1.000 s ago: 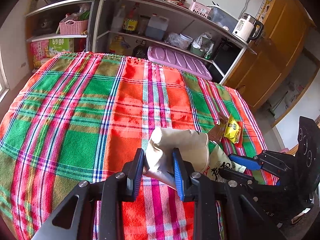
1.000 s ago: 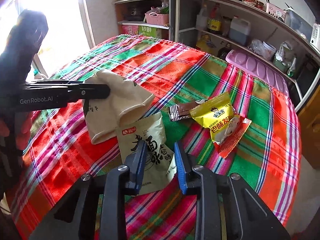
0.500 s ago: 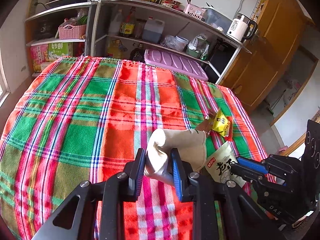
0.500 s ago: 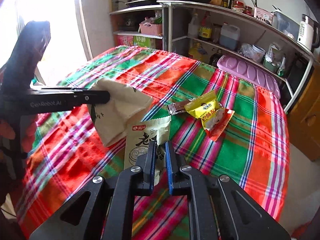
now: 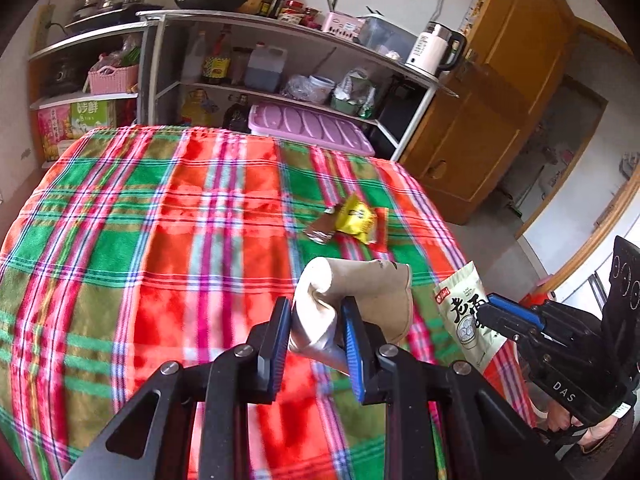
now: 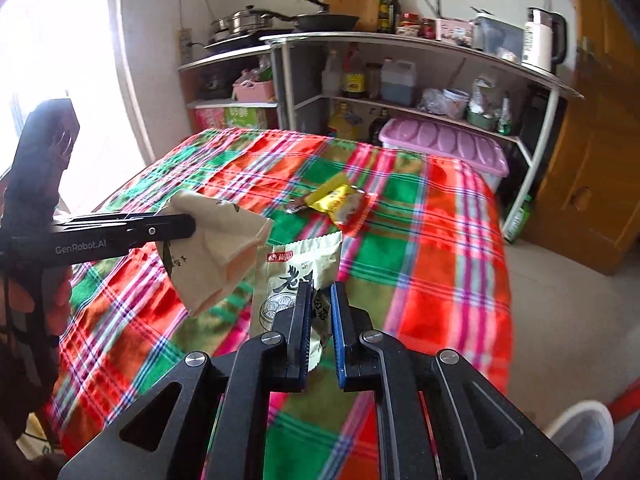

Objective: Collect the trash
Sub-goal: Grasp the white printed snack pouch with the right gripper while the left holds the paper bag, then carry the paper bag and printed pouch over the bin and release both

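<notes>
My left gripper [image 5: 316,332] is shut on a beige paper bag [image 5: 360,292] and holds it above the plaid table; the bag also shows in the right wrist view [image 6: 216,248]. My right gripper [image 6: 319,312] is shut on a pale green snack packet [image 6: 296,276], lifted off the cloth; the packet shows in the left wrist view [image 5: 464,312] to the right of the bag. A yellow wrapper [image 5: 354,220], a brown wrapper [image 5: 320,230] and a red wrapper [image 5: 382,228] lie together on the table further ahead.
The table has a red and green plaid cloth [image 5: 160,220]. Behind it stand metal shelves [image 5: 280,60] with bottles, pots and a kettle, and a purple bin lid [image 5: 308,128]. A wooden door [image 5: 500,100] is to the right. Floor lies off the table's right edge.
My right gripper closed on the green packet and lifted it off the cloth. Both grippers pulled back and up from the table, the left one still holding the paper bag.
</notes>
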Available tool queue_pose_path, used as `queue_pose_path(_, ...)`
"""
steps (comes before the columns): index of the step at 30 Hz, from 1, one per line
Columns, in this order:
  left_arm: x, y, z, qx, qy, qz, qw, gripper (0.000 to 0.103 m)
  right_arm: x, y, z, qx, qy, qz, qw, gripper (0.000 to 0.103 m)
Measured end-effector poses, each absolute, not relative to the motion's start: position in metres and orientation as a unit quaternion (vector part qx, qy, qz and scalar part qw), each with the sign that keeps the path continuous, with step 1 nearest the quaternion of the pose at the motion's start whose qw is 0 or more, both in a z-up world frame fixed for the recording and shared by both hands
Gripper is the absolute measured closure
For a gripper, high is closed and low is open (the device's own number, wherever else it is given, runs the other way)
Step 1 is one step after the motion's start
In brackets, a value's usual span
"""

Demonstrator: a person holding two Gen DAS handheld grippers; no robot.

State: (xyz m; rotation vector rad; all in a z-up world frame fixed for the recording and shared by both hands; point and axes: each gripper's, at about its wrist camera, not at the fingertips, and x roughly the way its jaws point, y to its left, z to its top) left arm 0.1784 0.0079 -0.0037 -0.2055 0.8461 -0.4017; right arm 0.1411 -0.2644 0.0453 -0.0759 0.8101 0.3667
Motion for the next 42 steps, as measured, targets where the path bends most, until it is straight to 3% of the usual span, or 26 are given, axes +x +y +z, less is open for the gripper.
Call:
queue_pose_path(22,0.116,-0.141,0.02,-0.038,0.39,-0.318,0.863,0.077,0.036,-0.393,0.079,0.027,0.347,0.028,0.937,0.093)
queue_pose_path(42,0.075,-0.303,0.015,0.039,0.38,-0.407,0.83,0.077,-0.027,-0.513,0.058,0.064,0.366,-0.106,0.922,0.093)
